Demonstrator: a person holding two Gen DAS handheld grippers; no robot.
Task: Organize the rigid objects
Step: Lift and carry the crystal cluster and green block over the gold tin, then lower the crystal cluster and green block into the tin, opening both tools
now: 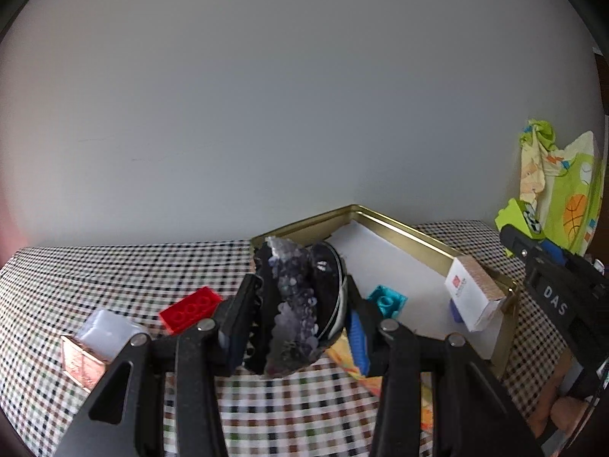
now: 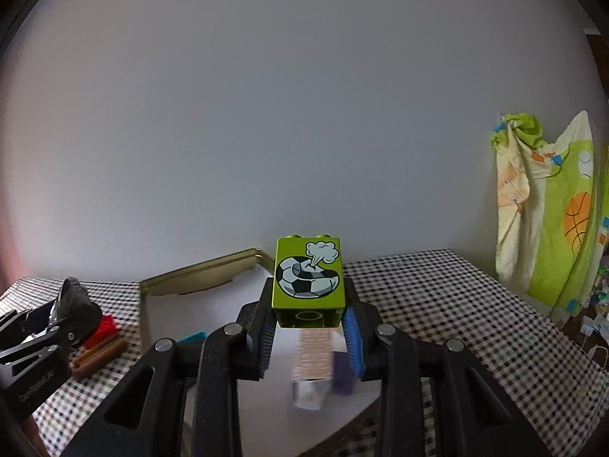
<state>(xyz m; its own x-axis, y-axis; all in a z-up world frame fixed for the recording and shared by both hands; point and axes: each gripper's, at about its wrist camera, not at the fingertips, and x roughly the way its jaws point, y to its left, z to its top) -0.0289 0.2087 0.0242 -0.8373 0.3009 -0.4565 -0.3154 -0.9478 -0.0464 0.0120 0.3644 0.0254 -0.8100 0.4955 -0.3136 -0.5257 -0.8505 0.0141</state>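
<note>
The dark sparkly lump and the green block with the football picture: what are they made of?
The dark purple crystal-crusted rock: apparently natural stone, perhaps amethyst, rough and glittering. The lime-green football-printed brick: probably moulded plastic, smooth and glossy, with studs on top.

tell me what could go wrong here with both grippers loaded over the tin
The left gripper pinches a jagged, uneven geode; such a shape could twist or slip out and fall hard onto the tin. The right gripper holds the green block only by its lower sides, so it might tip forward. The box already leans at the tin's wall, and a careless drop could knock it.
</note>
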